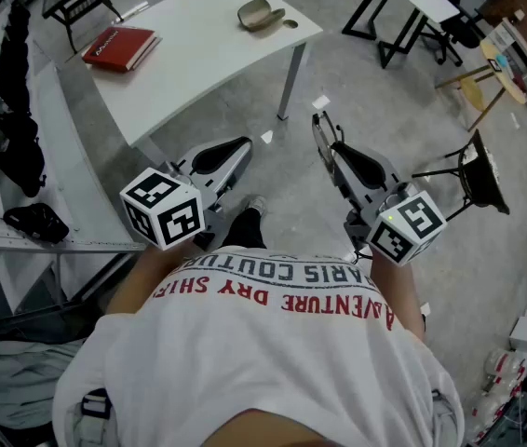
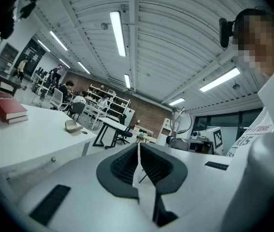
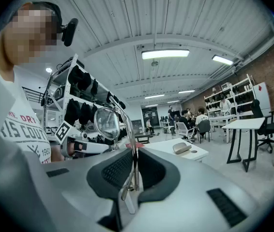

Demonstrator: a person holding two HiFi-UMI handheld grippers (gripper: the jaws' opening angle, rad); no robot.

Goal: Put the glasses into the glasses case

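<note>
Grey concrete floor (image 1: pixel 385 110) lies beneath us, and the white T-shirt (image 1: pixel 263 361) with red print fills the bottom of the head view, cut off by the frame edge. Just ahead of it we hold both tools short of the white table (image 1: pixel 198 63), over the floor off its near corner. Our hands are mostly hidden behind the marker cubes.

We see the left gripper (image 2: pixel 138 151) with its ribbed pads pressed together and nothing between them. We see the right gripper (image 3: pixel 134 153) clamped on the glasses (image 3: pixel 106 123) by a thin metal arm. One round lens stands up above the pads, while the lower end of the arm disappears between them. From the head view the frame is too thin for us to make out clearly.

Farther on, a red book (image 1: pixel 119 47) lies at the table's left end. The beige glasses case (image 1: pixel 260 13) sits near the table's far right corner, well apart from the glasses, and we cannot tell whether it is open. Beyond the table stand black-legged desks and chairs, partly cut off.
</note>
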